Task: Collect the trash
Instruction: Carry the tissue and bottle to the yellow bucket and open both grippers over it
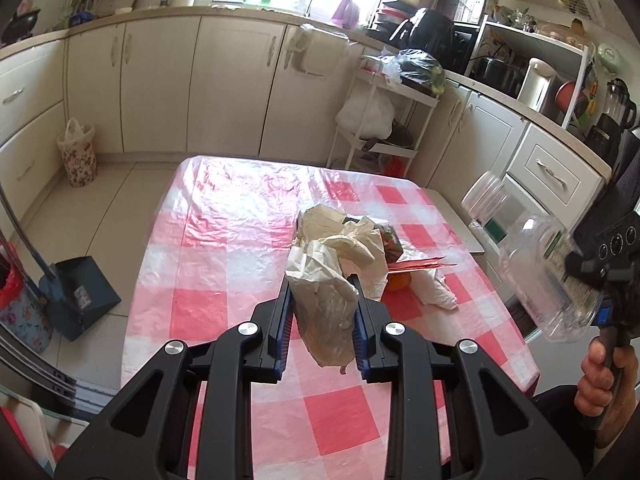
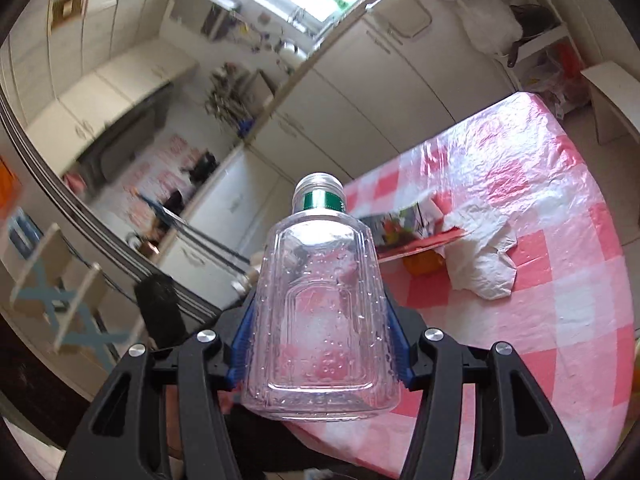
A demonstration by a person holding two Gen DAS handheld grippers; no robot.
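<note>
My left gripper (image 1: 322, 292) is shut on a crumpled cream plastic bag (image 1: 328, 304) and holds it above the pink checked table (image 1: 224, 248). My right gripper (image 2: 320, 320) is shut on a clear empty plastic bottle (image 2: 320, 312) with a green neck band, held in the air off the table's edge; the bottle also shows in the left wrist view (image 1: 548, 280). A trash pile lies on the table: a colourful carton (image 1: 390, 240), a red envelope (image 1: 420, 266), an orange item (image 1: 400, 282) and white crumpled paper (image 1: 434, 294). The paper also shows in the right wrist view (image 2: 480, 248).
A dark dustpan (image 1: 80, 296) and broom stand on the floor at left. A floral bin with a bag (image 1: 78, 152) stands by the cabinets. A white shelf cart (image 1: 384, 120) is behind the table. Counters with appliances line the right wall.
</note>
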